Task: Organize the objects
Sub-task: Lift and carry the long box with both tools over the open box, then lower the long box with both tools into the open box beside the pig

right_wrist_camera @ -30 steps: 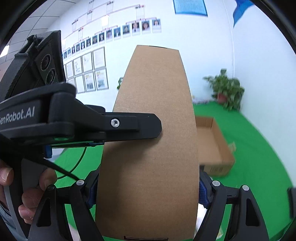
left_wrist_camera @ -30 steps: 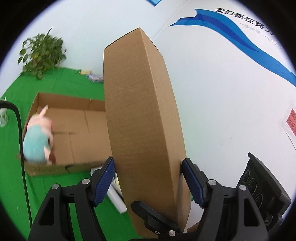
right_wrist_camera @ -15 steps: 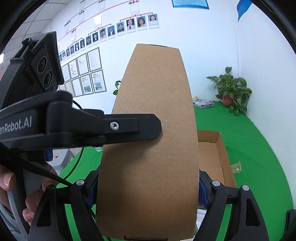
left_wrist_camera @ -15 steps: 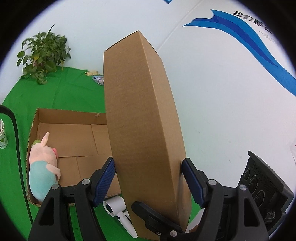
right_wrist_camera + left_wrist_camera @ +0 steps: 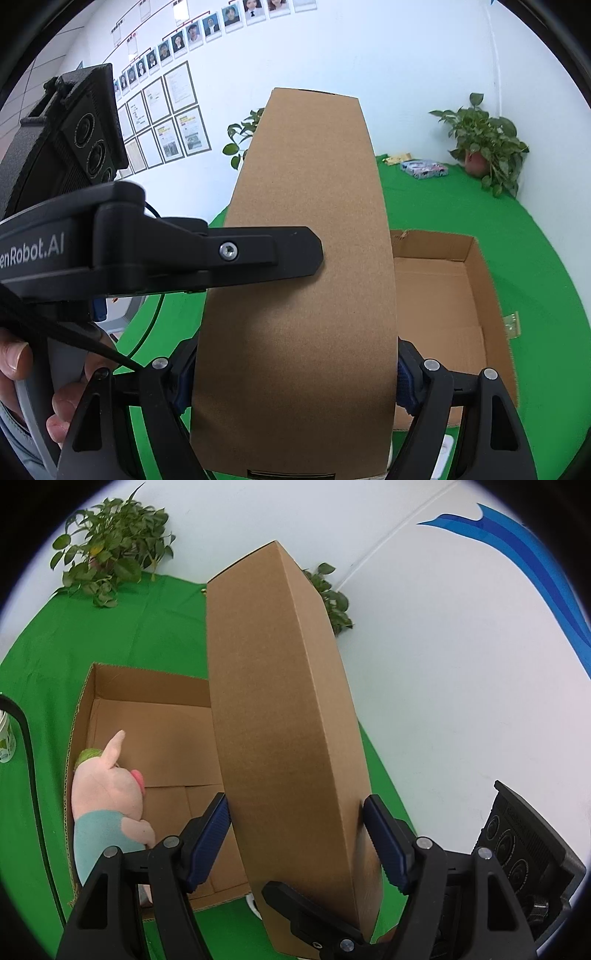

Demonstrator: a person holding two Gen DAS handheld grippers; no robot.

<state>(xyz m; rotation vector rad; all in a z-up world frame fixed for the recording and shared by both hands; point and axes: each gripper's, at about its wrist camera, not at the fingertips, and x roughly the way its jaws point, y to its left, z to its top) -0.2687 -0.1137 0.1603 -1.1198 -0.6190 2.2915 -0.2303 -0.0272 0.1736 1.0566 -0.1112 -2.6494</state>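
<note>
Bare floor in the open carton [image 5: 159, 734] beside the plush pig [image 5: 107, 797], behind the held box [image 5: 280, 716]

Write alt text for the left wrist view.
The left gripper clamps a closed cardboard box upright above a green cloth. Behind it, an open carton holds a plush pig; potted plants line the white wall.

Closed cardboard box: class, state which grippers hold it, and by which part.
Both. The left gripper and right gripper each clamp the closed cardboard box across its near end, fingers on opposite faces.
</note>
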